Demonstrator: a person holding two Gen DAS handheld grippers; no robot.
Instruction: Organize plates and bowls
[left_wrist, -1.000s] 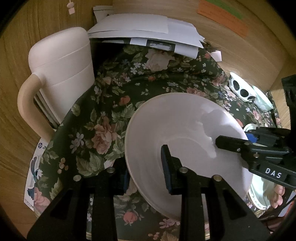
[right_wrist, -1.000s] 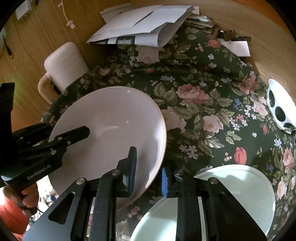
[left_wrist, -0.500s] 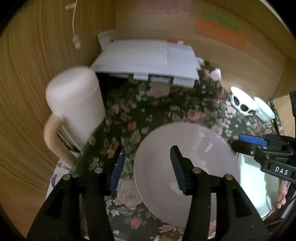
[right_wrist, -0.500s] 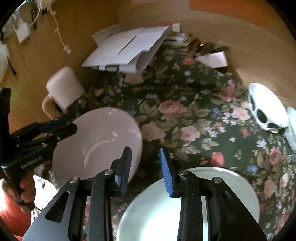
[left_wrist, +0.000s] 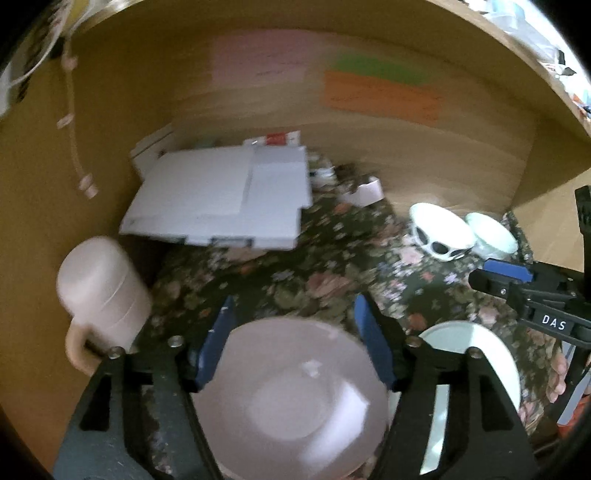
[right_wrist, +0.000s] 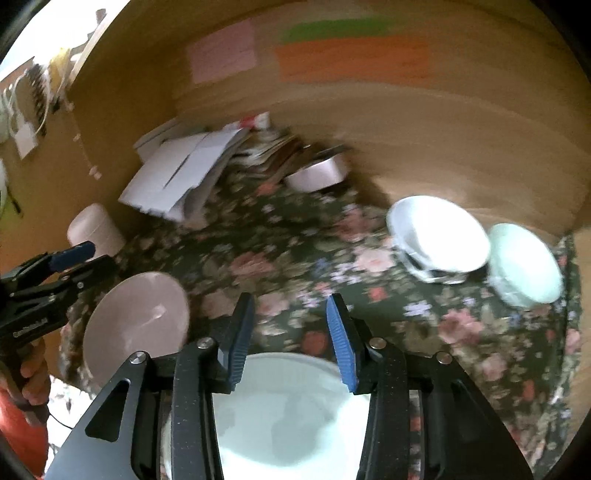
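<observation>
A second ago the pink plate (left_wrist: 291, 398) was being clamped at its rim by both grippers; now it is being left lying flat on the floral tablecloth (right_wrist: 295, 251), released. The left gripper (left_wrist: 295, 339) is being seen higher above it, jaws having just been opening, spread wide with nothing pressed between the pads. The right gripper (right_wrist: 291, 339), also just opening, is being held empty above the pale green plate (right_wrist: 288, 417), just beside the pink one. Two bowls, a white patterned bowl (right_wrist: 439, 236) and a mint bowl (right_wrist: 524, 266), are being seen touching at the far right.
</observation>
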